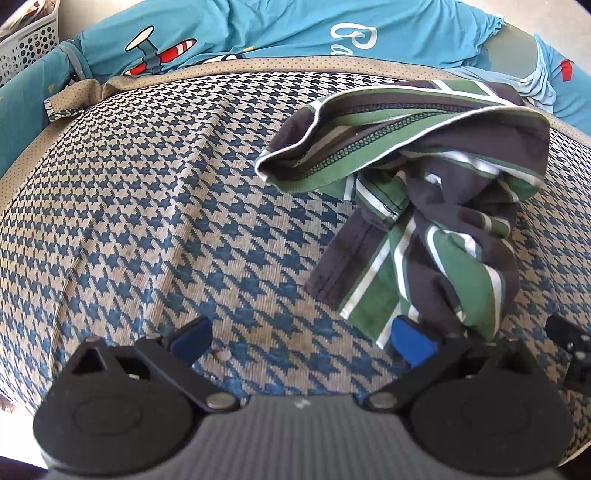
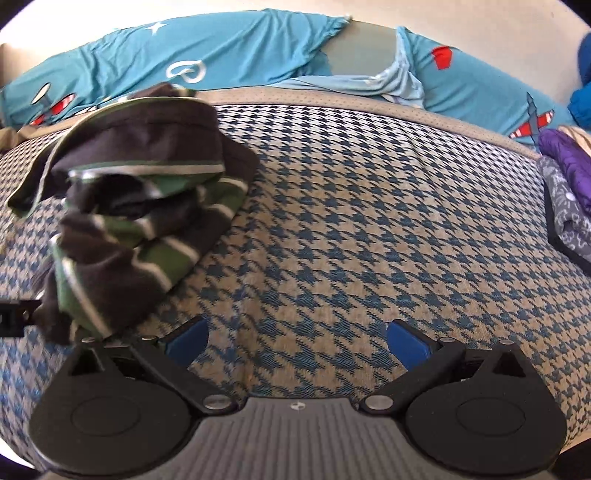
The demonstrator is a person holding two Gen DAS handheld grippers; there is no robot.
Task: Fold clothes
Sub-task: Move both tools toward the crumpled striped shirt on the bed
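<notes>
Striped garment (image 1: 413, 206), green, dark and white, lies crumpled in a twisted heap on the houndstooth bed cover (image 1: 155, 206). Not spread, nothing folded yet. It sits ahead and to the right of the left tool (image 1: 301, 338), its lower end draped right at that tool's right finger pad (image 1: 412, 341); whether cloth touches the pad I cannot tell. From the right wrist view the same heap is ahead and to the left of the right tool (image 2: 297, 339), its near end just over that tool's left housing.

The heap falls between the two tools, which suits a two-sided pickup: judged, the step in hand is to find edges or corners and shake the piece flat before any fold.

Left tool: fingers spread wide, nothing between them, only bed cover showing in the gap. Right tool: likewise wide apart, holding nothing, over bare cover.

Farther out, beyond both tools: blue bedding (image 1: 280, 33) with aeroplane print along the far edge. Perforated white basket (image 1: 29, 48) far left of the left tool. Purple and grey patterned clothes (image 2: 569, 192) stacked far right of the right tool, possibly already-done pieces.
</notes>
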